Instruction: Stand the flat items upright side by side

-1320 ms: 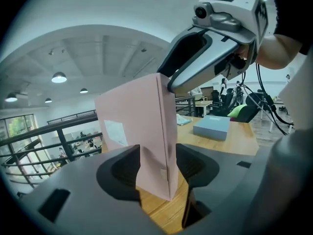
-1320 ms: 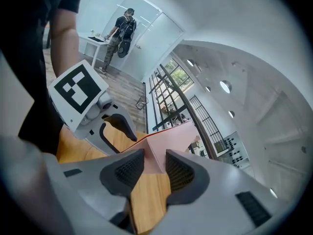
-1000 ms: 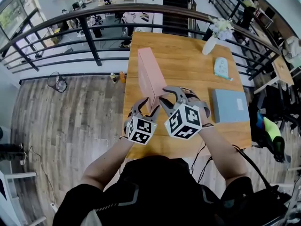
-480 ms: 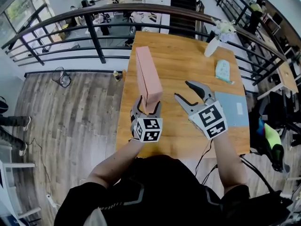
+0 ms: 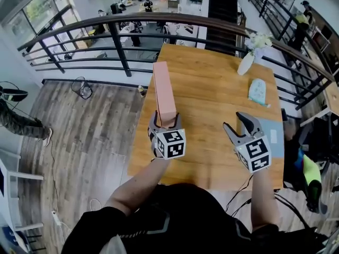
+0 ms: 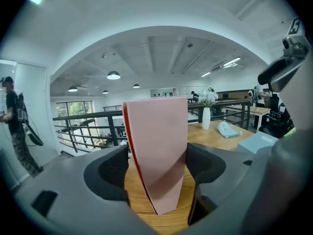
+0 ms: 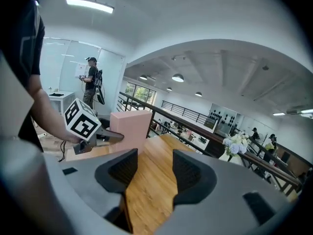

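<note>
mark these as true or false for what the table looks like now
The pink item stands upright on the table. True.
The right hand-held gripper holds the grey item. False: its jaws, just opened, are empty; the grey item lies flat.
The pink item is between the left hand-held gripper's jaws. True; they have just been opening.
The vase lies tipped over. False: the vase stands upright.

Bright, even light from ceiling lamps [image 6: 113, 75] and windows [image 5: 38, 8]; sharp focus, heavy fisheye curvature, dark vignetted corners.
</note>
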`<state>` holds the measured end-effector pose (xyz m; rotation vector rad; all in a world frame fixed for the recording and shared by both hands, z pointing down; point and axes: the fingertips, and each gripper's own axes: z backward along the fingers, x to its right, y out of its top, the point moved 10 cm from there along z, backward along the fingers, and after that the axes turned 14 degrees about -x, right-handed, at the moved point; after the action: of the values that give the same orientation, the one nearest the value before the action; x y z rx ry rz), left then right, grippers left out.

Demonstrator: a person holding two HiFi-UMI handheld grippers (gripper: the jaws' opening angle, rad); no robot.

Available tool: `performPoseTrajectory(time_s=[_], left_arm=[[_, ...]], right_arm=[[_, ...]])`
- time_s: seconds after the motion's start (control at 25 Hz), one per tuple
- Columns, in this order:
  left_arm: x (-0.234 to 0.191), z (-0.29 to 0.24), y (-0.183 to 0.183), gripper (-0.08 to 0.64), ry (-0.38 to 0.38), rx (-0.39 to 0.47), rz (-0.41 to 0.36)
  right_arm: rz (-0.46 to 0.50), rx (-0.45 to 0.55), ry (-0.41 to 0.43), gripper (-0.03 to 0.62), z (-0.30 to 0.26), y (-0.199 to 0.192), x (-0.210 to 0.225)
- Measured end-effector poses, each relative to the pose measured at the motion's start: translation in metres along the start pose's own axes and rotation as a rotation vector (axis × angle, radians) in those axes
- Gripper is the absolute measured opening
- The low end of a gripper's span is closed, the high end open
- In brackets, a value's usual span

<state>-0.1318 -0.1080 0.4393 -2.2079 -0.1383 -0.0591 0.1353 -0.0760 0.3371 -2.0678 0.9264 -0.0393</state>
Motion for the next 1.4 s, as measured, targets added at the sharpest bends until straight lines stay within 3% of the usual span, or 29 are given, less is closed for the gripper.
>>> performPoseTrajectory(time_s=[0.44, 0.8, 1.4], left_arm=[[0.005, -0.012, 0.014, 0.362, 0.106, 0.014, 0.021], [-0.046, -0.025, 0.021, 0.344, 0.007, 0.028, -0.073], [-0.111, -0.076, 0.053, 0.341, -0.042, 0.017, -0.105]], right_arm=[[-0.03, -0.01, 0.006, 0.232, 0.003, -0.031, 0.012], [-0.053, -0.033, -0.007, 0.225, 0.003, -0.034, 0.007], [-0.143, -0.091, -0.076, 0.222, -0.001, -0.034, -0.023]])
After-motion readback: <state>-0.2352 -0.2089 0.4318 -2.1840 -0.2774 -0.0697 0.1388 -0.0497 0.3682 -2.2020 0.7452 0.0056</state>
